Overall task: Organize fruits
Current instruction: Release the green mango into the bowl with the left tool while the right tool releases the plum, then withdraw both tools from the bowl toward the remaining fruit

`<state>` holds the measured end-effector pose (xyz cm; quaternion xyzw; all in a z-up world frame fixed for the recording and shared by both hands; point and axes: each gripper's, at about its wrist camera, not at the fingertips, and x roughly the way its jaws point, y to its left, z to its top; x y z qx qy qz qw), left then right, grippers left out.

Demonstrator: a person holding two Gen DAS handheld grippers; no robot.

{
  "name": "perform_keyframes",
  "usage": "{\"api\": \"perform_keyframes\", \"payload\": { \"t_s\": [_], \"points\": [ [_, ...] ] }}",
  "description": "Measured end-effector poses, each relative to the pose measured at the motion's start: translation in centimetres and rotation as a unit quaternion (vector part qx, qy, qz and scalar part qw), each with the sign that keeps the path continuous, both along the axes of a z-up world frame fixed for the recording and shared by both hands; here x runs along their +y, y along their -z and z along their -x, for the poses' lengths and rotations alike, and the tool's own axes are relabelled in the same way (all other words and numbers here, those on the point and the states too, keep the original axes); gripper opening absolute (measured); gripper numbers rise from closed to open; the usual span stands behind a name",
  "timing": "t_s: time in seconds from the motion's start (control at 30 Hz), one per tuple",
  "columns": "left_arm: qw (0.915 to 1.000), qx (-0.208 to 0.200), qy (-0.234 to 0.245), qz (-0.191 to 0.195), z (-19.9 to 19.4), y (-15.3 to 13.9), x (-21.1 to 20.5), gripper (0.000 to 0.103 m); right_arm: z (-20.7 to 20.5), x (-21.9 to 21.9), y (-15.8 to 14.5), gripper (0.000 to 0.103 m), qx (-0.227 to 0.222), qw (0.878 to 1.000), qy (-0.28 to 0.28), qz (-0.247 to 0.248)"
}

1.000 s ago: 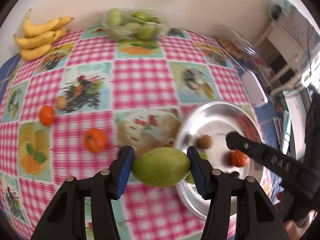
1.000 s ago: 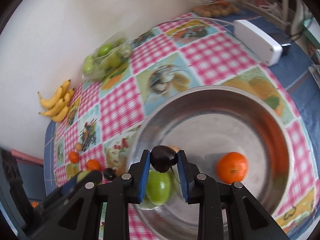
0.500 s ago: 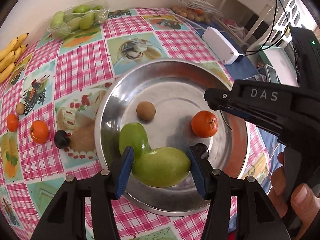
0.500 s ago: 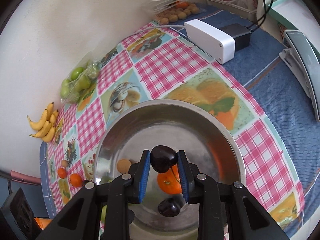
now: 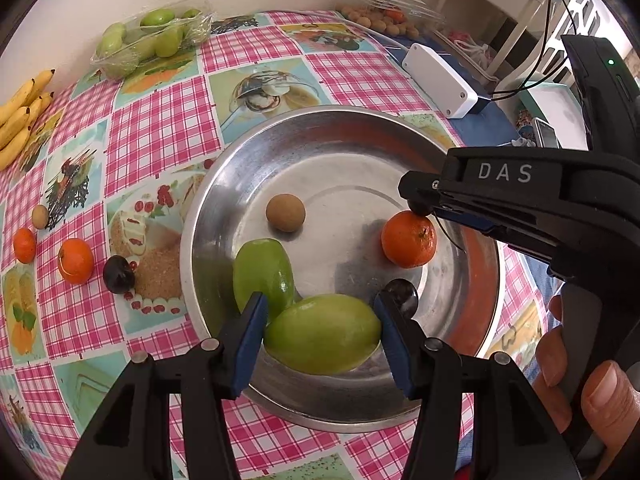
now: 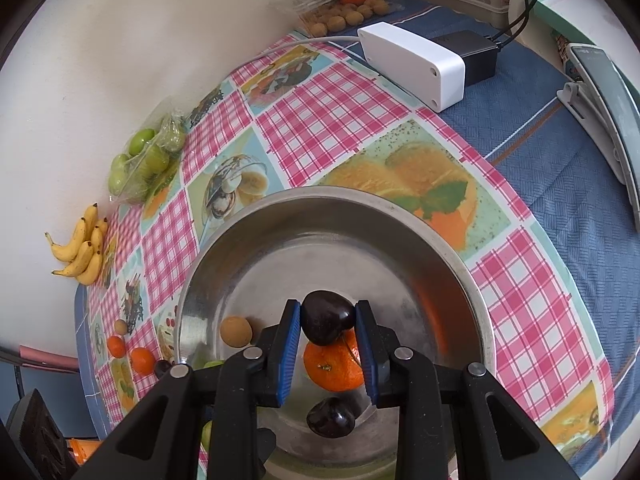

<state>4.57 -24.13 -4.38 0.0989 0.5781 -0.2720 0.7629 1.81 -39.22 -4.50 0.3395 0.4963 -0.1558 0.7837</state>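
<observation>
A: What is each pair of tongs doing over the steel bowl [image 5: 208, 216]?

B: The left gripper [image 5: 320, 330] is clamped on a green mango [image 5: 322, 334], its blue pads pressing both ends. The mango's long axis runs left to right, straight across the jaws, and it hangs over the near part of the bowl, inside the rim.

A: And the other?

B: The right gripper [image 6: 328, 324] is closed tight on a dark plum [image 6: 326, 322], nipped at the very tips. It comes in from the right in the left wrist view, with the plum directly above the tangerine [image 5: 408, 238] lying in the right half of the bowl.

A: What already sits in there?

B: A second green mango [image 5: 262, 272] on the left, just beside the held one and perhaps touching it, I cannot tell; a small brown longan [image 5: 286, 213] toward the far side; the tangerine; and another dark plum [image 6: 331, 417] near the rim, just behind the left gripper's right finger.

A: So what does the drop turn on?

B: I judge it is what lies below each fruit. The bare metal is in the middle, between the longan, the tangerine and the lying mango. The held mango has a free patch just under it, on the near side. The plum would land on the tangerine and roll, so a small shift toward the centre looks wise.

A: Much left outside?

B: Two tangerines [image 5: 75, 260], a plum [image 5: 119, 274] and a longan [image 5: 40, 217] lie on the checked tablecloth [image 5: 160, 132] to the left, nearer the left hand
</observation>
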Motion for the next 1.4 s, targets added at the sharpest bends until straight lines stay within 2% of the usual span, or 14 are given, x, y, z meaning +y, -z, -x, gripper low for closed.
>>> {"api": "perform_keyframes", "payload": {
  "t_s": [0.43, 0.57, 0.63, 0.67, 0.7, 0.77, 0.93, 1.0, 1.17, 1.27, 1.4],
  "points": [
    [1.0, 0.0, -0.004, 0.003, -0.1, -0.2, 0.3, 0.057, -0.2, 0.1, 0.0, 0.03, 0.009, 1.0, -0.001, 0.007],
    [0.9999, -0.004, -0.012, 0.002, -0.2, -0.5, 0.6, 0.057, -0.4, 0.1, 0.2, 0.034, 0.018, 1.0, -0.004, 0.011],
    [0.9998, -0.007, -0.016, 0.001, -0.4, -0.6, 0.9, 0.057, -0.5, 0.2, 0.3, 0.048, 0.023, 1.0, -0.004, 0.013],
    [0.9998, -0.008, -0.019, 0.001, -0.6, -0.7, 1.0, 0.057, -0.5, 0.2, 0.4, 0.064, 0.025, 1.0, -0.005, 0.015],
    [0.9997, -0.007, -0.023, 0.001, -0.8, -0.7, 1.2, 0.057, -0.6, 0.3, 0.3, 0.069, 0.024, 1.0, -0.006, 0.017],
    [0.9995, -0.006, -0.032, -0.001, -1.2, -0.7, 1.6, 0.057, -0.6, 0.4, 0.3, 0.069, 0.025, 0.999, -0.008, 0.02],
    [0.9977, -0.007, -0.066, -0.014, -2.9, -0.6, 3.3, 0.06, -0.8, 0.6, 0.3, 0.082, 0.028, 0.999, -0.013, 0.031],
    [0.9962, -0.006, -0.087, -0.011, -3.6, -0.6, 4.3, 0.067, -0.9, 0.6, 0.2, 0.088, 0.029, 0.999, -0.016, 0.035],
    [0.9906, -0.007, -0.135, -0.018, -5.2, -0.3, 6.7, 0.071, -1.2, 1.0, 0.1, 0.098, 0.027, 0.998, -0.024, 0.045],
    [0.9848, -0.01, -0.171, -0.026, -5.9, 0.0, 8.1, 0.086, -1.4, 1.3, 0.0, 0.103, 0.027, 0.998, -0.031, 0.051],
    [0.9785, -0.023, -0.201, -0.04, -6.5, 0.2, 9.5, 0.087, -1.6, 1.9, -0.1, 0.103, 0.03, 0.997, -0.044, 0.059]
  ]
}}
